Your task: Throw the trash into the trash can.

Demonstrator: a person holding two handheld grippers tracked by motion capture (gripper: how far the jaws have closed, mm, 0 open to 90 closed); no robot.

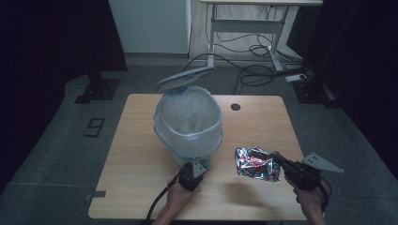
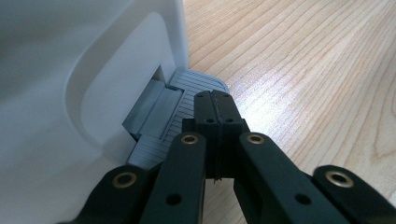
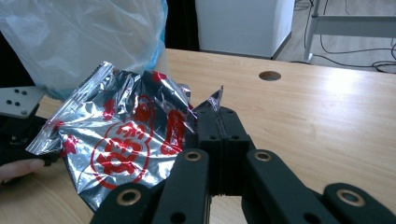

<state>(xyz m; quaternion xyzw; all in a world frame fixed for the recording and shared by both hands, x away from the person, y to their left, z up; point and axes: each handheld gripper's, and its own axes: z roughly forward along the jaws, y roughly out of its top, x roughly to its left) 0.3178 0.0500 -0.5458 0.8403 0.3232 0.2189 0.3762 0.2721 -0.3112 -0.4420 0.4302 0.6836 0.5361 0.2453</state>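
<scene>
Fingers of the right gripper (image 3: 219, 116) are clamped on a corner of the crinkled foil wrapper (image 3: 126, 144), which hangs lifted off the surface (image 1: 141, 154). Fingers of the left gripper (image 2: 212, 100) are pressed together, empty, bearing on the grey pedal (image 2: 187, 88) at the foot of the white bin (image 1: 190, 122). Its lid (image 1: 183, 78) stands raised, so dropping the wrapper in is what remains. Beyond the fingers, the liner's rim looks the likeliest snag.

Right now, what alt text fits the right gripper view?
The right gripper, jaws shut, pinches the edge of a crumpled silver foil wrapper with red print above a wooden table. A clear bin liner rises behind it.
</scene>
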